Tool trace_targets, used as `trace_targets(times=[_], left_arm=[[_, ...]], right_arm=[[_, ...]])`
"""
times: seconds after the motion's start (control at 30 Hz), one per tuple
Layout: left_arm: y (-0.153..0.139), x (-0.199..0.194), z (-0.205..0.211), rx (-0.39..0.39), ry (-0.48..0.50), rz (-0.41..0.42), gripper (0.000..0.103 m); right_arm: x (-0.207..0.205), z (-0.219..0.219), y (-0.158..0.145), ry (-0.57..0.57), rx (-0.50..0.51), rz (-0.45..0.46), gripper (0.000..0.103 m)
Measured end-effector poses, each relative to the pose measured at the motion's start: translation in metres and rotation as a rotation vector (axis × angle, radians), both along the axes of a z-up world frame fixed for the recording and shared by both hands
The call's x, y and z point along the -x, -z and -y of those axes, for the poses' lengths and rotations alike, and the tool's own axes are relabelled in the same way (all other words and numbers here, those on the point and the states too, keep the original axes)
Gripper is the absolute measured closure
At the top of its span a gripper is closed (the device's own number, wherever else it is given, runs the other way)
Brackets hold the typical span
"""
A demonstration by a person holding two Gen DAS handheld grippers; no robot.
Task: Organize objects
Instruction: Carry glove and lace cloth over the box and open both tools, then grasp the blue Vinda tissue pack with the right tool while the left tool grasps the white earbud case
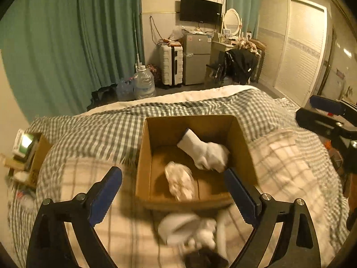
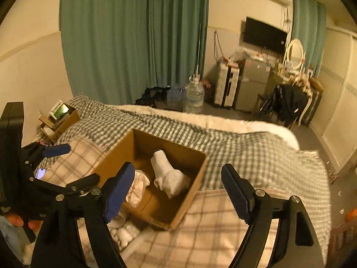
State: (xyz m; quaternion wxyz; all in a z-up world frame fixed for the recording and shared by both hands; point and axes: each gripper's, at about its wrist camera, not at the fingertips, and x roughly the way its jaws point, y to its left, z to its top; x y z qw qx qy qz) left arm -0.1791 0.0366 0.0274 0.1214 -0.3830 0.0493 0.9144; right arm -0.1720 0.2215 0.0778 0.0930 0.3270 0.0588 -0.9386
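An open cardboard box (image 1: 142,156) (image 2: 191,192) sits on the checked bedding. Inside lie a white sock (image 1: 207,151) (image 2: 169,176) and a cream crumpled cloth (image 1: 180,183) (image 2: 138,185). More white socks (image 1: 189,230) (image 2: 125,232) and a dark item (image 1: 205,259) lie on the bed in front of the box. My left gripper (image 1: 173,192) is open and empty, above the box's near edge. My right gripper (image 2: 178,192) is open and empty, over the box's right side. The right gripper shows at the left wrist view's right edge (image 1: 328,116).
The bed (image 1: 89,134) has a green-checked duvet and a cream plaid blanket (image 2: 223,234). A small box of items (image 1: 29,154) (image 2: 60,116) stands at the bed's left. A lit phone (image 2: 41,173) lies on the blanket. Water jugs, suitcase and fridge stand beyond the bed.
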Motion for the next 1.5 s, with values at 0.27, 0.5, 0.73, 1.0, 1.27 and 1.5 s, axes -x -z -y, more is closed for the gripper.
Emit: trace_targets(times=[0.27,0.5,0.73,1.0,1.27,1.5], left_arm=[[-0.038,-0.085,0.04,-0.02,-0.074,-0.076,0.001],[0.006,-0.127,0.06,-0.03,-0.143,-0.06,0.001],[0.079,-0.136,0.058,0.037,-0.22,0.01,0.001],[0.119,-0.134,0.058,0.05,-0.202,0.095,0.001],[0.126,-0.141,0.038,0.101,-0.18,0.131,0.001],[0.138,-0.159,-0.009,0.093,-0.014,0.205,0.001]], right_arm=[[-0.09,0.003,-0.033,-0.008,-0.034,-0.055,0.018],[-0.134,0.02,0.025,-0.039,0.004,0.019,0.018],[-0.13,0.052,0.125,-0.109,-0.006,0.187,0.018],[-0.111,0.073,0.194,-0.175,-0.022,0.368,0.033],[-0.13,0.061,0.161,-0.137,-0.019,0.263,0.073],[-0.138,0.029,0.133,-0.028,-0.018,0.182,0.08]])
